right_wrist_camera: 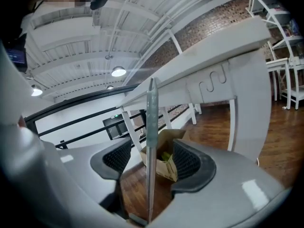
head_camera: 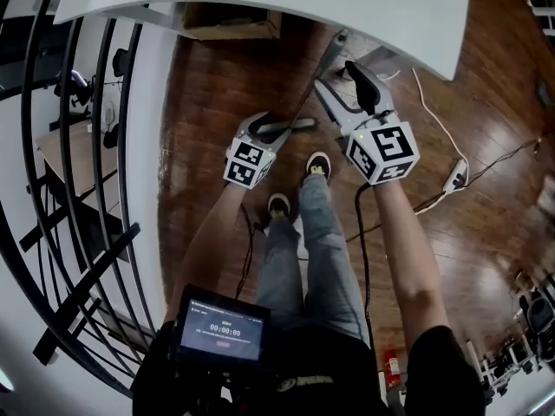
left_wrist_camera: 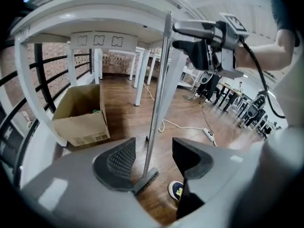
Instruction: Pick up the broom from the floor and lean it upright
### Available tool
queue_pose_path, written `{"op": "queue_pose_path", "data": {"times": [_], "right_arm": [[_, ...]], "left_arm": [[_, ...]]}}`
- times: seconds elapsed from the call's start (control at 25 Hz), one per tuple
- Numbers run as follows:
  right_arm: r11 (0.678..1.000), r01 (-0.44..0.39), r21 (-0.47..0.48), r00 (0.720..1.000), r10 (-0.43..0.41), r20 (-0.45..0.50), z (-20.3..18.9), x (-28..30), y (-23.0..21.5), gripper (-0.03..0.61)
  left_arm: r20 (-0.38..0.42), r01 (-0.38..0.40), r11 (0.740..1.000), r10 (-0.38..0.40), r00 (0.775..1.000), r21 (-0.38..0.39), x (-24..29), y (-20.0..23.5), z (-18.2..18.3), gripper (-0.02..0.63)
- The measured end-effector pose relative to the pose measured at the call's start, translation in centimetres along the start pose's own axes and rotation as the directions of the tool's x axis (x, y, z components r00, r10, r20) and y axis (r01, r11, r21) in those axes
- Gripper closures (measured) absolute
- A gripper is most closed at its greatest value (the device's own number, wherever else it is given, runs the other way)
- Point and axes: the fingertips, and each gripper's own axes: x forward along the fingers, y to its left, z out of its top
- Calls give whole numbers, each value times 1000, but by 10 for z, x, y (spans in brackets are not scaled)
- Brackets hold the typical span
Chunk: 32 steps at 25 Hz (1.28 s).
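Note:
The broom stands upright, its grey handle (left_wrist_camera: 159, 94) rising from the brush head (left_wrist_camera: 147, 179) on the wood floor to the edge of the white table (left_wrist_camera: 95, 13). My left gripper (left_wrist_camera: 154, 158) is open low around the handle, and neither pad touches it. My right gripper (right_wrist_camera: 151, 160) is open higher up, with the handle (right_wrist_camera: 151, 146) free between its pads. In the head view the handle (head_camera: 323, 68) slants from the table edge down between the left gripper (head_camera: 276, 130) and the right gripper (head_camera: 340, 94).
An open cardboard box (left_wrist_camera: 80, 113) sits under the table by a white leg. A black railing (head_camera: 78, 146) runs along the left. A white power strip (head_camera: 455, 178) and cables lie on the floor at right. The person's shoes (head_camera: 317, 165) stand just behind the brush.

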Motion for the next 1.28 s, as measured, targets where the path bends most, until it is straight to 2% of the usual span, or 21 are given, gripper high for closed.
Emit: {"op": "queue_pose_path", "data": {"times": [0.2, 0.24, 0.36, 0.4, 0.52, 0.68, 0.84, 1.0, 1.04, 1.08, 1.16, 1.28], "right_arm": [[1000, 27, 3, 1000, -27, 10, 1, -63, 7, 314], [999, 34, 7, 999, -34, 19, 5, -80, 12, 345], [996, 90, 8, 995, -90, 44, 16, -133, 29, 562], [994, 107, 4, 993, -107, 43, 18, -150, 37, 573], [991, 126, -33, 991, -125, 44, 24, -191, 71, 574], [987, 141, -76, 985, -133, 107, 47, -225, 124, 575], [985, 133, -112, 980, -114, 164, 71, -266, 196, 574], [982, 111, -154, 971, -74, 228, 92, -301, 271, 574], [982, 97, -160, 971, -58, 232, 94, -312, 292, 575], [983, 81, -164, 972, -41, 231, 93, -323, 313, 575], [980, 64, -189, 974, -21, 224, 94, -334, 347, 575], [970, 60, -235, 977, -9, 215, 97, -329, 373, 574]], "left_arm": [[55, 19, 997, -15, 998, -73, -74, -32, -13, 353], [71, 28, 996, -22, 997, -84, -91, -42, -10, 353], [126, 61, 995, -50, 991, -84, -142, -76, 9, 355], [150, 69, 995, -58, 987, -69, -159, -88, 19, 357], [265, 78, 996, -67, 962, -32, -208, -115, 56, 374], [460, 86, 996, -84, 884, 17, -275, -141, 109, 414], [562, 62, 996, -91, 822, 70, -351, -183, 135, 447], [612, 12, 992, -86, 786, 125, -418, -214, 133, 528], [616, 2, 991, -83, 783, 132, -435, -225, 126, 584], [614, -4, 990, -84, 785, 140, -452, -237, 117, 598], [607, 5, 986, -105, 788, 164, -475, -253, 110, 598], [614, 27, 984, -132, 778, 177, -485, -262, 109, 598]]}}
